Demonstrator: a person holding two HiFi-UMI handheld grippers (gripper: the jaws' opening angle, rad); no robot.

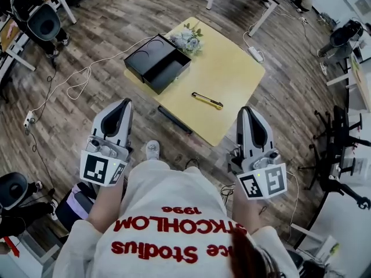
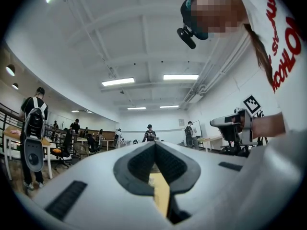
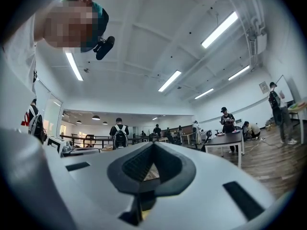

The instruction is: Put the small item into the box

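Note:
On the low yellow table (image 1: 232,68) lies a small yellow-and-black utility knife (image 1: 207,101), near the front edge. An open black box (image 1: 157,62) stands at the table's far left corner. My left gripper (image 1: 123,103) is held at waist height, short of the table and to its left, jaws shut and empty. My right gripper (image 1: 247,110) hovers just off the table's near right corner, also shut with nothing in it. In the left gripper view the left gripper (image 2: 154,144) points level across the room; a strip of the table shows behind the pads. The right gripper (image 3: 153,145) also points level.
A bunch of pale flowers (image 1: 188,39) sits beside the box. White cables (image 1: 75,83) and a power strip (image 1: 255,54) lie on the wood floor. Office chairs (image 1: 43,19) stand far left, black stands (image 1: 342,149) at the right. Several people stand farther off in the room.

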